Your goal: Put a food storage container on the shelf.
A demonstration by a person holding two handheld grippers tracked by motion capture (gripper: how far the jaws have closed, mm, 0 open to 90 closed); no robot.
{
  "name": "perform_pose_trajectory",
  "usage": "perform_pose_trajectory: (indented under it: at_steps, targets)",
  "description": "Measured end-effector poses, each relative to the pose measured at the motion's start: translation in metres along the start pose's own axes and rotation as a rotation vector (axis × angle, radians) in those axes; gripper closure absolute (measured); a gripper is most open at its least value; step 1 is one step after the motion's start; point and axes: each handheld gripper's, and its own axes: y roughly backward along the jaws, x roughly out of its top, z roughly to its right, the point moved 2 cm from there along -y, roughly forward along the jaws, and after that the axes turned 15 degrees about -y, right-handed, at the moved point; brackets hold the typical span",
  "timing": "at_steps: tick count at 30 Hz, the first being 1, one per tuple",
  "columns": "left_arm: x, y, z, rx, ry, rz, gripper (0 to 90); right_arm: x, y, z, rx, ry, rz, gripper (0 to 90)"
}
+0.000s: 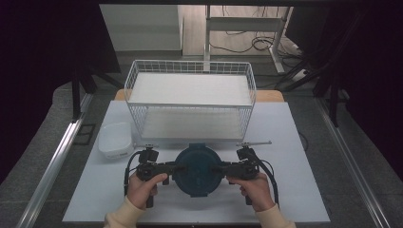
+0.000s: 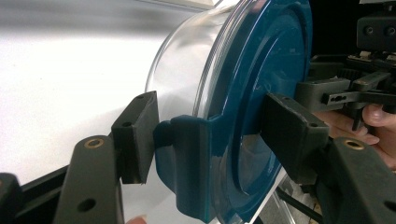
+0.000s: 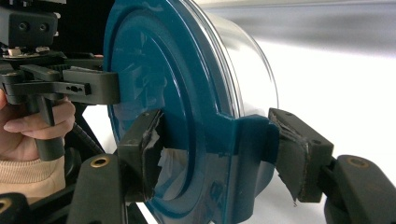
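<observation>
Near the table's front edge, the left gripper and right gripper each pinch a side latch of the blue-lidded clear container.

A lab or test room: white table on grey carpet, dark curtains flanking it, metal floor rails beside it, loose cables and desk legs behind it.

Both hands come in from the desk's near edge; the left tongs and right tongs point inward toward each other, jaws clamped.
</observation>
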Motion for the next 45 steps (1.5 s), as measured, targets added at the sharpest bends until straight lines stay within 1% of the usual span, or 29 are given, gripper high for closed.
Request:
perform_pose_trajectory:
  at_steps: [10, 22, 29, 37, 45]
  targets:
    - [0.007, 0.007, 0.006, -0.001, -0.036, 0.018, 37.8, 0.003, 0.008, -0.01, 0.005, 0.034, 0.022, 38.2]
    - [0.018, 0.009, 0.008, -0.01, -0.052, 0.028, 37.8, 0.01, 0.016, -0.016, -0.001, 0.06, 0.036, 38.6]
    - [0.025, 0.014, 0.009, -0.004, -0.063, 0.041, 37.7, 0.017, 0.018, -0.023, -0.001, 0.074, 0.047, 38.6]
    - [0.041, 0.02, 0.01, 0.0, -0.08, 0.047, 37.6, 0.029, 0.022, -0.032, -0.001, 0.088, 0.054, 38.7]
    - [0.06, 0.027, 0.013, -0.004, -0.1, 0.064, 37.6, 0.044, 0.032, -0.045, -0.004, 0.113, 0.072, 38.8]
